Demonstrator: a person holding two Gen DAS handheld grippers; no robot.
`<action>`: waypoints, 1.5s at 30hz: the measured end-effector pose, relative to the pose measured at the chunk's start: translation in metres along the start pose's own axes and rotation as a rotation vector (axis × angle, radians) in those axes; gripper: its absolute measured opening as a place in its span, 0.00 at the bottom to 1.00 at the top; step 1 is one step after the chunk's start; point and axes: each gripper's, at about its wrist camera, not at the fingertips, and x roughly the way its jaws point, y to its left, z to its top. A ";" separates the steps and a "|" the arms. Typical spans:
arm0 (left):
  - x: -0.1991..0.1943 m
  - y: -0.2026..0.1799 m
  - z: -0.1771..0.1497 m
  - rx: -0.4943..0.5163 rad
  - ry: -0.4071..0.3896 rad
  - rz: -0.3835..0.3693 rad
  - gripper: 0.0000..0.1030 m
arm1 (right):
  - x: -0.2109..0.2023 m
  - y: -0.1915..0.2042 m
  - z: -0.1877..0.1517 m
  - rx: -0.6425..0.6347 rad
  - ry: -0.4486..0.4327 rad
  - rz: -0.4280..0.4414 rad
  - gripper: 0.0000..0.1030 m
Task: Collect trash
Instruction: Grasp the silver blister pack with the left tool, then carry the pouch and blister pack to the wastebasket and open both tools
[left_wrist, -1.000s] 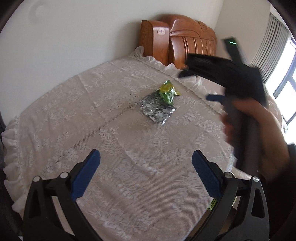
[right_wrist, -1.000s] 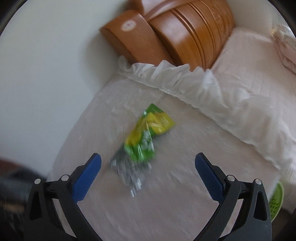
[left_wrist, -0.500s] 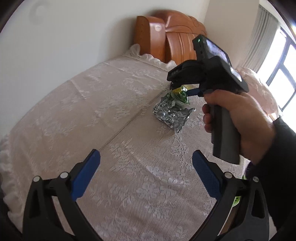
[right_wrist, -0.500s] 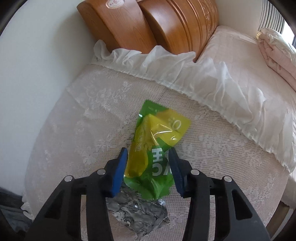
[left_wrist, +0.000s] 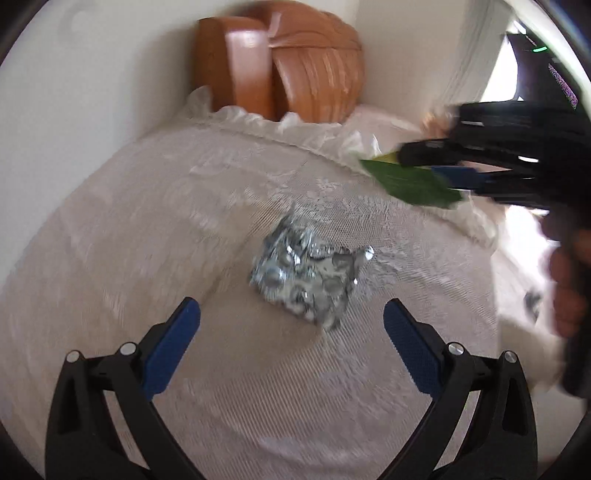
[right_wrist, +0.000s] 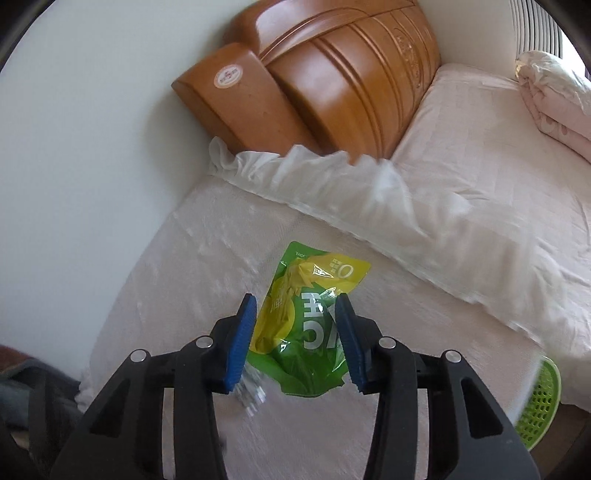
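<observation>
Surface: white lace cloth (left_wrist: 155, 236), patterned mesh with a seam line running from centre toward the lower left, covering a rounded top that fills most of the left wrist view.
Frilled edge: gathered white ruffle (right_wrist: 332, 177) along the far rim of the cloth, upper centre of the right wrist view.
Headboard: glossy orange-brown wood (right_wrist: 332, 74), curved panels with grooves, a round sticker on the nearer panel; stands against the pale wall just past the ruffle.
Bedding: pale pink sheet (right_wrist: 480, 155), smooth and lightly creased, right of the headboard; a bundled quilt (right_wrist: 550, 96) at the upper right.
Basket: lime-green perforated plastic (right_wrist: 539, 402), lower right edge, partly hidden by the cloth's rim.
Foil wrapper: crumpled silver packet (left_wrist: 306, 277), shiny and faceted, lying on the cloth at frame centre, in line with the gap of the left gripper's fingers and just beyond their tips.
Green pouch: soft green-and-yellow plastic packet (right_wrist: 306, 325), glossy, printed lettering; raised off the cloth, seen at the right edge of the left wrist view.
Left gripper (left_wrist: 291, 317): blue ribbed pads spread wide, nothing between them.
Right gripper (right_wrist: 295, 339): pads narrow, clamped on both sides of the green pouch.
Hand: the person's hand (left_wrist: 569, 280) grips the right tool's handle, blurred, right edge.
</observation>
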 end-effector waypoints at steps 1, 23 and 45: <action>0.007 -0.003 0.004 0.045 0.012 0.007 0.92 | -0.007 -0.005 -0.005 0.002 0.003 -0.001 0.43; 0.064 -0.027 0.029 0.126 0.105 0.028 0.67 | -0.077 -0.070 -0.072 0.091 0.028 0.006 0.44; -0.099 -0.204 -0.005 -0.055 -0.027 -0.031 0.67 | -0.214 -0.154 -0.122 -0.058 -0.110 0.021 0.44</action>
